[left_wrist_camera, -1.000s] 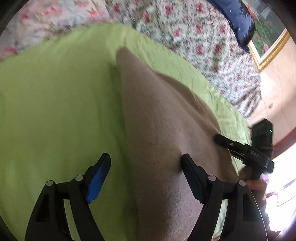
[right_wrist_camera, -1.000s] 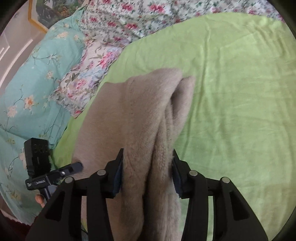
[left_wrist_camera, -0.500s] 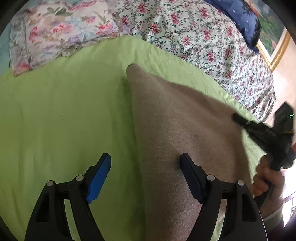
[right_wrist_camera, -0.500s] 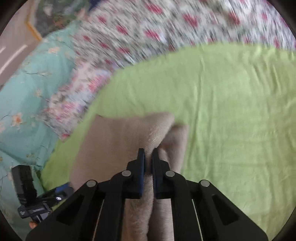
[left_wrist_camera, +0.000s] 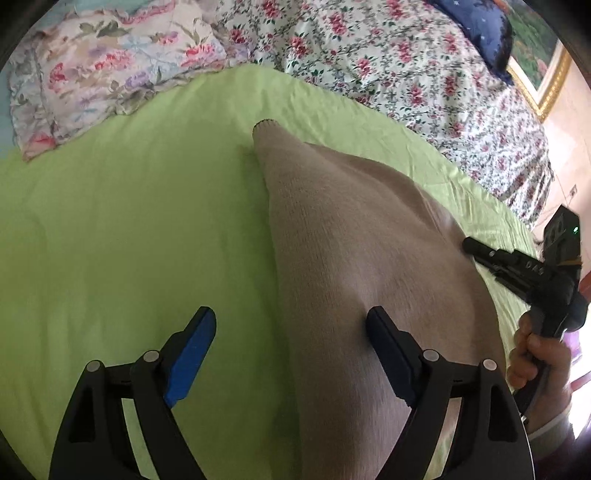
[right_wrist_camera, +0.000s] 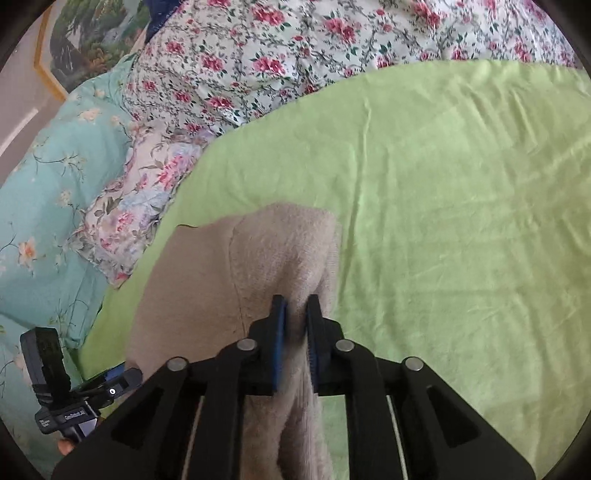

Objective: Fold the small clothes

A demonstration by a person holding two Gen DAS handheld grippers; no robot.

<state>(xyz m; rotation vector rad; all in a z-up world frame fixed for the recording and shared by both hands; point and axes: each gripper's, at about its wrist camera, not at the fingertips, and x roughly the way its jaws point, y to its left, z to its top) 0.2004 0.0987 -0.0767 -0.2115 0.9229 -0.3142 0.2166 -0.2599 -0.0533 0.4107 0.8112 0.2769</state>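
A beige knitted garment [left_wrist_camera: 354,251] lies on the green sheet [left_wrist_camera: 129,229], raised on its right side. My left gripper [left_wrist_camera: 291,325] is open over its near left edge, one finger above the sheet, the other above the knit. My right gripper [right_wrist_camera: 295,306] is shut on a bunched fold of the garment [right_wrist_camera: 280,251] and holds it above the green sheet [right_wrist_camera: 461,221]. The right gripper also shows in the left wrist view [left_wrist_camera: 469,245] at the garment's right edge. The left gripper shows in the right wrist view [right_wrist_camera: 123,376] at bottom left.
Floral bedding [left_wrist_camera: 388,55] and a floral pillow [left_wrist_camera: 96,74] lie beyond the sheet. A teal floral quilt [right_wrist_camera: 48,206] lies at the left. A framed picture [left_wrist_camera: 535,70] hangs on the far wall. A dark blue cushion [left_wrist_camera: 480,33] rests near it.
My right gripper has closed on the garment's fold and lifted it. My left gripper has stayed open and pulled back a little, so more sheet and bedding shows.
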